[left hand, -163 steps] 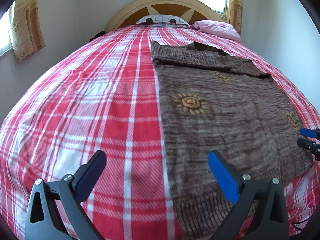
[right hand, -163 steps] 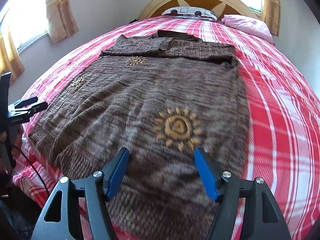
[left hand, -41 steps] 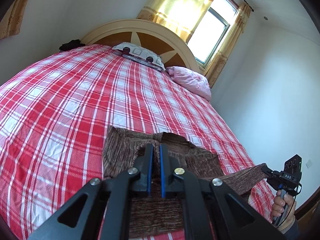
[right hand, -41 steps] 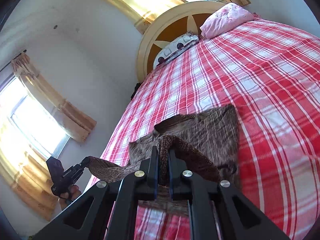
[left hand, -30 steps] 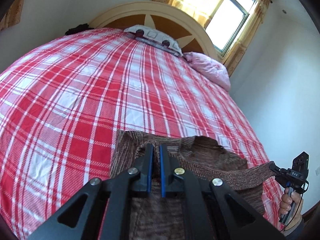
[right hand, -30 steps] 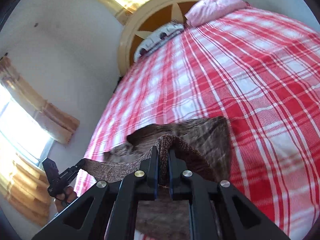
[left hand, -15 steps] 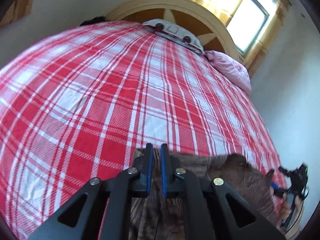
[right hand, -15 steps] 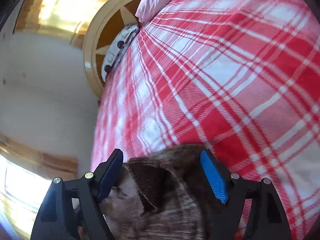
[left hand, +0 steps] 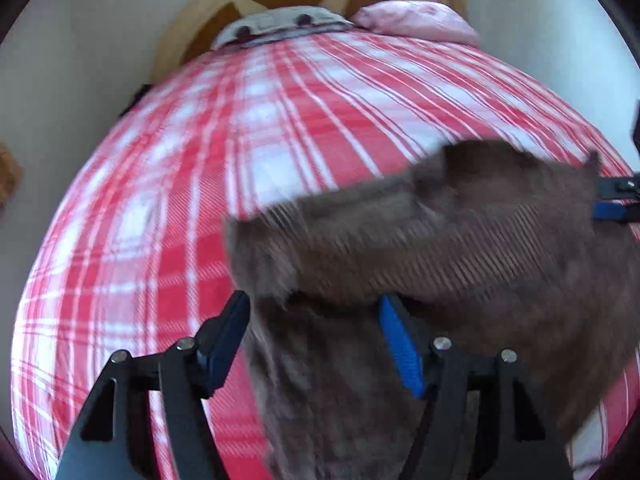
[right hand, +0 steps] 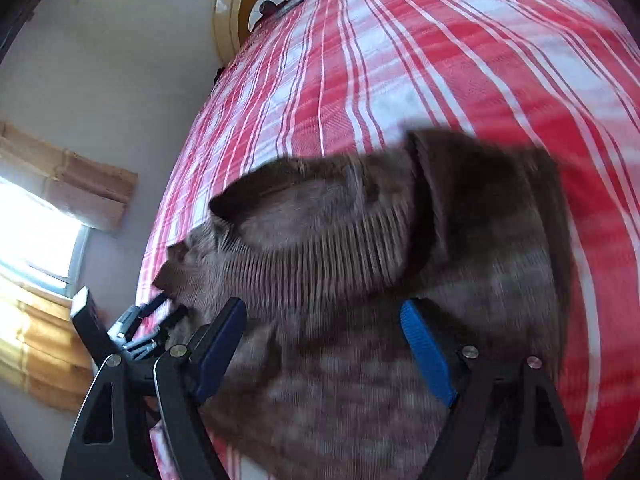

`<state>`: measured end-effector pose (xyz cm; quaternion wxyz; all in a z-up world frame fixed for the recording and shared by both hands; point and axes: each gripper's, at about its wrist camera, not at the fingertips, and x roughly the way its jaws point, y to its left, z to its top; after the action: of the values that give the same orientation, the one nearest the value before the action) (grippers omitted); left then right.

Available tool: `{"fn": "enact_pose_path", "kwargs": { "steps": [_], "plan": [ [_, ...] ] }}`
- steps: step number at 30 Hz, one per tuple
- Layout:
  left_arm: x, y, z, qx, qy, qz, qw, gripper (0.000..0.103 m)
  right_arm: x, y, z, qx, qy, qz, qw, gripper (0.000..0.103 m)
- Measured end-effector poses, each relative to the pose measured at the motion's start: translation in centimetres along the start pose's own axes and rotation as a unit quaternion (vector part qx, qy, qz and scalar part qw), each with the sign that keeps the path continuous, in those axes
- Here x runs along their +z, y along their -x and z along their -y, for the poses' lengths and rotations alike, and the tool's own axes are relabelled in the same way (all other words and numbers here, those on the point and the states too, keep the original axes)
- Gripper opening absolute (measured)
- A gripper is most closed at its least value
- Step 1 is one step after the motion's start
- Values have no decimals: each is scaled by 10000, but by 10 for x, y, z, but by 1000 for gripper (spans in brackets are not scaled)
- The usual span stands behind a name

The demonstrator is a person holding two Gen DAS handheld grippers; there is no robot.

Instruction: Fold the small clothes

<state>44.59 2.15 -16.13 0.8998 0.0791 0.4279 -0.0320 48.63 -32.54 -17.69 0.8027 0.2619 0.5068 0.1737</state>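
Note:
A brown knit sweater (left hand: pixel 440 264) lies folded over on itself on the red plaid bed (left hand: pixel 224 168), its ribbed hem on top near the collar end. My left gripper (left hand: pixel 312 332) is open and empty just above its left edge. In the right wrist view the same sweater (right hand: pixel 360 264) fills the lower middle, and my right gripper (right hand: pixel 324 340) is open and empty over it. The left gripper's fingers (right hand: pixel 156 308) show at the sweater's left edge. The right gripper's fingers (left hand: pixel 612 210) show at the far right of the left wrist view.
A wooden headboard (left hand: pixel 280 4) with a white pillow (left hand: pixel 280 24) and a pink pillow (left hand: pixel 416 24) stands at the far end of the bed. A curtained window (right hand: pixel 44 240) is on the left wall. Bare plaid cover stretches left of the sweater.
Both grippers carried the sweater's ribbed hem up toward the collar and let go. The right jaws opened half a second ago, the left jaws since then. The sweater now lies folded.

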Motion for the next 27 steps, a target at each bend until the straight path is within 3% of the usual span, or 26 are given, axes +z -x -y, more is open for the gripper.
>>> {"fn": "enact_pose_path", "kwargs": {
  "steps": [2,3,5,9,12,14,17,19,21,23,25,27],
  "plan": [
    [24,-1,-17,340,404,262,9983,70,18,9,-4,274,-16,586,9979,80],
    [32,-1,-28,364,696,322,9964,70,27,19,-4,349,-35,1029,9941,80],
    [40,-1,-48,412,1234,391,9907,71,35,31,-6,313,-5,1476,9886,80],
    [32,5,-58,592,1402,481,9872,71,31,41,-8,215,260,1666,9854,80],
    [15,15,-42,445,1106,500,9916,71,13,39,-16,290,546,1294,9897,80],
    [2,20,-20,186,736,316,9966,73,-2,27,-26,618,690,663,9935,80],
    [-6,17,17,0,128,13,9999,74,-19,-6,-42,468,817,-368,9949,80],
    [-4,16,38,23,-192,35,9998,75,-23,-26,-50,188,921,-749,9928,80],
    [7,8,56,355,-527,163,9978,76,-14,-31,-57,-71,1027,-538,9932,80],
    [22,4,57,749,-479,387,9953,76,5,-20,-64,61,924,100,9957,80],
    [36,1,41,1057,-69,509,9931,78,21,3,-69,162,863,945,9916,80],
    [41,-1,15,1039,502,436,9924,80,26,18,-67,291,738,1277,9886,80]
  ]
}}
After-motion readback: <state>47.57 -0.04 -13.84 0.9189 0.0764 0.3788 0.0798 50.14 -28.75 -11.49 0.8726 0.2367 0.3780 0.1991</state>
